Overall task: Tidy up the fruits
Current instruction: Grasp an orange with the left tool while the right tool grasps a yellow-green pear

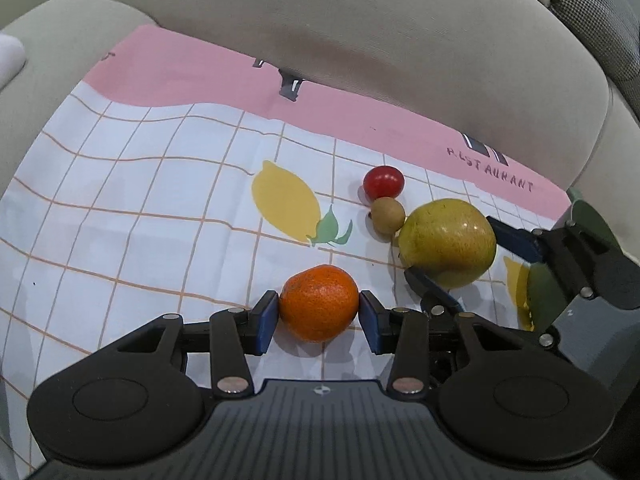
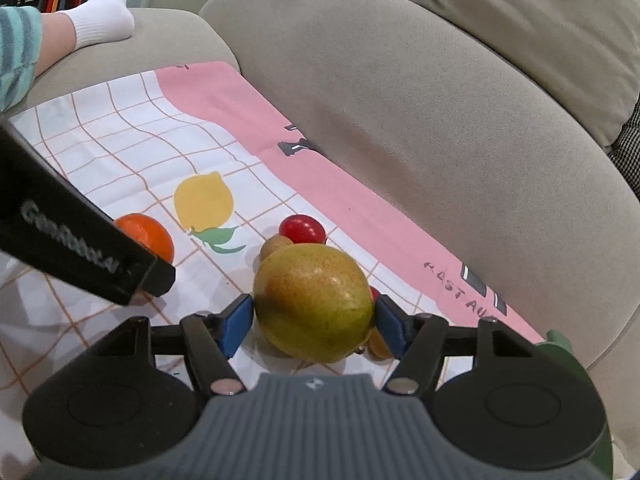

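While the left tool [image 1: 319,311] is pinching the orange [image 1: 319,302], the pear [image 2: 314,302] is sitting squarely between the right tool [image 2: 312,322]'s spread pads, nearer that hand.

Free room and obstacles on the cloth [image 1: 160,208]. The cloth's left half lies bare of fruit, giving open passage there. The sofa backrest [image 1: 360,32] rises as a wall along the cloth's far pink edge, closing that side. On the right, a tomato [image 1: 384,181], a small brown fruit [image 1: 387,215] and a pear [image 1: 448,242] stand in a touching row, leaving no gap between them. The right gripper [image 2: 314,322] straddles the pear and blocks entry from the right. The left gripper [image 1: 319,312] with its orange [image 1: 319,302] sits just beside the pear; only a narrow lane separates them. A socked foot [image 2: 105,10] rests on the sofa beyond the cloth's far left corner.
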Tool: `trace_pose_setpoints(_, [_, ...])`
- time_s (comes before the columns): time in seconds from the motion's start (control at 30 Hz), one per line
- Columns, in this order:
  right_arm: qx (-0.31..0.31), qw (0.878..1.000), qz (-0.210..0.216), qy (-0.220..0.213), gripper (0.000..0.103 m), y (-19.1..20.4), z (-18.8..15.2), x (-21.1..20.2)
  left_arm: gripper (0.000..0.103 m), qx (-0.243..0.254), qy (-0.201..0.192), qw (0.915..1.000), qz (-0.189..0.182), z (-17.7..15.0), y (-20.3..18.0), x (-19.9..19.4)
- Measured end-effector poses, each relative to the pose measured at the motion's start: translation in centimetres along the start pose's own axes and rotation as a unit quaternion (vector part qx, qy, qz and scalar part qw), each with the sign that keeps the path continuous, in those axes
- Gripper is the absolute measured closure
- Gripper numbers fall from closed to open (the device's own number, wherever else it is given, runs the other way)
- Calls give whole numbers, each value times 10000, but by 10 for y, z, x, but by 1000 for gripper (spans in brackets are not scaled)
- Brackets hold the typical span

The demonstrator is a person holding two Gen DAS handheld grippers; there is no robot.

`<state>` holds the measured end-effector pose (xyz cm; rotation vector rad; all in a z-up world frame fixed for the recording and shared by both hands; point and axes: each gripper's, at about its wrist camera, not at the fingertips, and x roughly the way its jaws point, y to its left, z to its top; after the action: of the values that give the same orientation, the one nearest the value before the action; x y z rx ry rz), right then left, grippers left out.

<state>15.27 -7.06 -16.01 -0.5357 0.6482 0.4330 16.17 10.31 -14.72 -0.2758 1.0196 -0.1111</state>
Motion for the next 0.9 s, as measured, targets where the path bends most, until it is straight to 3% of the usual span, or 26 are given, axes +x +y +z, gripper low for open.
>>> trace_pose_setpoints(0.53, [55, 10000, -24, 75, 39, 1, 4, 4, 54, 78, -57, 9999, -46, -5, -5, 2])
trace_pose_setpoints(0.9, [188, 9998, 58, -51, 39, -2, 4, -37, 54, 106, -296, 9993, -181, -9, -12, -21])
